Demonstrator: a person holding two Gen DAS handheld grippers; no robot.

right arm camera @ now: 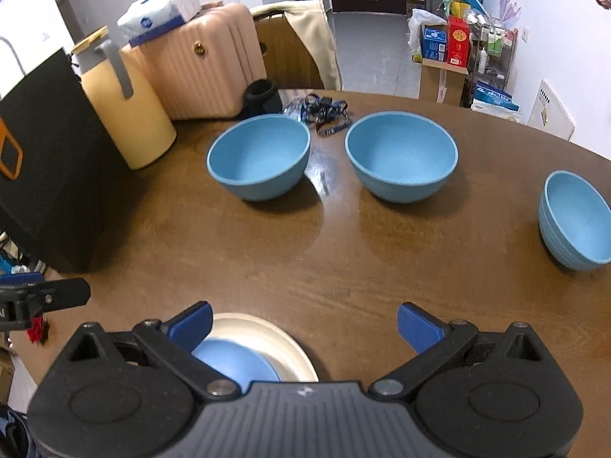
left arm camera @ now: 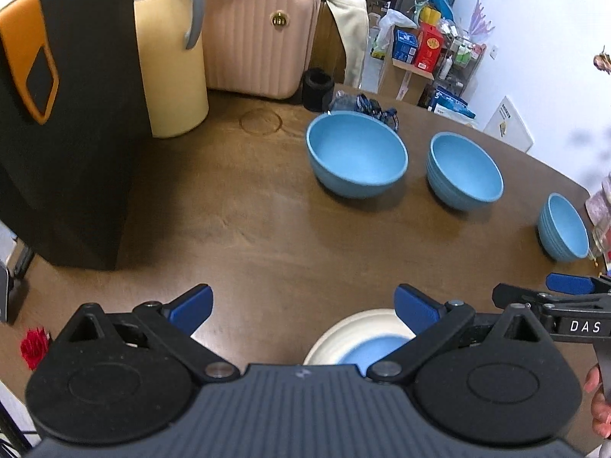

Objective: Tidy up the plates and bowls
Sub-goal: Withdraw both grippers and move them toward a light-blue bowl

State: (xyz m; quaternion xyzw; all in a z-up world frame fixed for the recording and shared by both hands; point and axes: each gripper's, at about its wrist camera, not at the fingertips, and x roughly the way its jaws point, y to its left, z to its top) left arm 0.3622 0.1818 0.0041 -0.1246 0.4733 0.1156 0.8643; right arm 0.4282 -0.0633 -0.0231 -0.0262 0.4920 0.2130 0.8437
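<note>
Three blue bowls stand on the brown table: a left one (left arm camera: pixel 357 154) (right arm camera: pixel 259 158), a middle one (left arm camera: pixel 464 171) (right arm camera: pixel 401 156) and a small right one (left arm camera: pixel 564 227) (right arm camera: pixel 576 219). A cream plate (left arm camera: pixel 343 334) (right arm camera: pixel 275 337) with a blue plate (left arm camera: pixel 376 349) (right arm camera: pixel 235 360) on it lies at the near edge, partly hidden under both grippers. My left gripper (left arm camera: pixel 303 307) is open and empty above the table, left of the plates. My right gripper (right arm camera: pixel 305 322) is open and empty, right of the plates. The right gripper's tip shows in the left wrist view (left arm camera: pixel 565 294).
A black bag with orange trim (left arm camera: pixel 68 107) (right arm camera: pixel 49 160), a yellow jug (left arm camera: pixel 172 57) (right arm camera: pixel 126 110), a pink suitcase (left arm camera: pixel 259 34) (right arm camera: pixel 206 68), a black cup (left arm camera: pixel 317 87) and a tangled blue lanyard (right arm camera: pixel 324 112) stand at the table's (left arm camera: pixel 267 210) back and left.
</note>
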